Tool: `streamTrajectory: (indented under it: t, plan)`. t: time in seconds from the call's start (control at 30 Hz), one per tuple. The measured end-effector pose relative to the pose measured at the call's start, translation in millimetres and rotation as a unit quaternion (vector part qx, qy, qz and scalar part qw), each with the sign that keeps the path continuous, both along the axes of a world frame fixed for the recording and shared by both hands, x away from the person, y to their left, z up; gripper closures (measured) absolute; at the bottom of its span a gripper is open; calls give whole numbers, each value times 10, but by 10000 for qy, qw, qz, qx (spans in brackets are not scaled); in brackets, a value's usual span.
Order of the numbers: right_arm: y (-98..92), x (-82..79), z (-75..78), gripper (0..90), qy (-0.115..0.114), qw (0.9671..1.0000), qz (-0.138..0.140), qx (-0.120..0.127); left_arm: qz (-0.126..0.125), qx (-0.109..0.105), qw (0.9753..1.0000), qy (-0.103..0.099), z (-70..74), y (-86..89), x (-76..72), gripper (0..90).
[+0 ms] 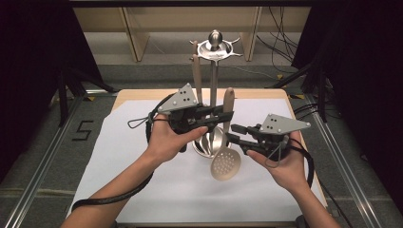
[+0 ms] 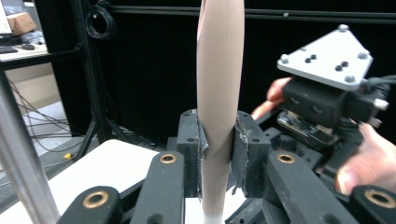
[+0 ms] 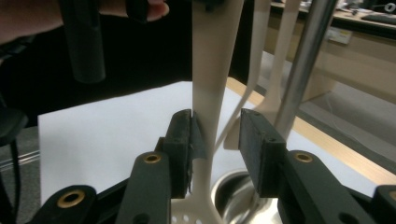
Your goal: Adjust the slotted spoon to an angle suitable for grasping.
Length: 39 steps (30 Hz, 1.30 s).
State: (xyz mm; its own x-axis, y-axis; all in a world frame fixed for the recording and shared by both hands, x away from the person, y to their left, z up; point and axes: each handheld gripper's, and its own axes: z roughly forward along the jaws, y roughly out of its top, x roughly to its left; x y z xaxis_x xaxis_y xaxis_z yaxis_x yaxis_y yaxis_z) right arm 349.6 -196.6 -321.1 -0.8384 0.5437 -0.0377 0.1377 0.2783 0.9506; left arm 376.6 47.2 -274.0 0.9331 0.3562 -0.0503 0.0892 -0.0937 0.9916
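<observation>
The left gripper (image 1: 223, 115) is pinching the upper handle of a beige plastic spoon with round holes in its bowl (image 1: 225, 161). In the left gripper view, both black pads are pressing on the handle (image 2: 218, 116) from each side. The spoon is hanging nearly straight up and down, just above the white sheet on the counter (image 1: 157, 190).

The right gripper (image 1: 236, 134) is sitting lower on the same handle, near the bowl. Its jaws are spread. In the right gripper view, the handle (image 3: 212, 93) is touching the left pad, and a gap is showing next to the right pad.

A shiny metal stand with a round base and a tall pole (image 1: 214, 80) is standing right behind the spoon, very close. Other beige tools (image 1: 196, 76) are hanging from its top ring. There is wide open room on the sheet in front, toward the near edge of the counter.
</observation>
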Motion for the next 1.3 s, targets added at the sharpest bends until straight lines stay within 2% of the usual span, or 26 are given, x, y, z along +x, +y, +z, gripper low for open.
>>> streamTrajectory:
  t: [0.1,0.13,0.2,0.23,0.33,0.37,0.47,0.5,0.57,0.63,0.67,0.7,0.73,0.8,0.83,0.9,0.93,1.07,1.17,1.23,1.3]
  plan:
    - [-5,52,44,665,-97,9997,228,-9,-81,-40,10000,18,8,5,-2,744]
    - [6,58,50,671,13,9995,321,31,-102,-38,9999,12,10,8,0,744]
    - [13,71,61,691,26,9993,381,12,-143,-31,9999,4,12,13,1,744]
    - [18,87,67,700,-62,9991,414,-16,-168,-38,9998,23,11,15,2,744]
    - [55,87,72,757,94,9981,605,43,-200,-45,9998,51,6,24,9,744]
    - [57,80,79,761,80,9983,574,-21,-221,-40,9997,51,6,31,14,744]
    - [64,92,83,769,-3,9987,511,14,-236,-100,9996,67,5,45,23,743]
    - [69,80,87,770,93,9988,487,61,-240,-132,9996,74,4,47,26,743]
    - [88,60,111,772,93,9995,298,25,-203,-231,9995,69,-8,39,29,741]
    - [114,29,143,773,223,9996,121,-84,-72,-176,9998,7,-12,37,32,695]
    - [122,18,155,774,249,9996,7,-152,41,-126,9999,-81,-20,28,29,635]
    - [139,17,161,774,128,9997,-125,-187,179,-88,9997,-163,-31,21,23,588]
    - [150,-2,171,774,232,9992,-256,-218,284,-25,9993,-258,-42,19,21,557]
    - [180,-25,193,774,161,9976,-576,-348,421,-32,9987,-300,-69,8,10,528]
    - [196,-37,197,774,198,9973,-612,-342,429,-33,9986,-306,-82,1,5,526]
    - [215,-50,213,774,118,9961,-776,-403,445,-27,9985,-311,-101,-11,-7,526]
    - [235,-59,212,774,199,9962,-766,-353,447,-15,9985,-307,-106,-13,-9,530]
    - [251,-56,225,774,110,9966,-741,-348,466,-32,9985,-300,-116,1,1,573]
    - [257,-69,230,774,193,9963,-792,-284,435,-50,9986,-289,-122,5,-1,602]
    - [252,-52,230,774,64,9962,-788,-359,382,-41,9989,-272,-130,3,-4,641]
    - [264,-55,218,774,141,9961,-816,-294,359,-56,9989,-283,-136,3,-6,677]
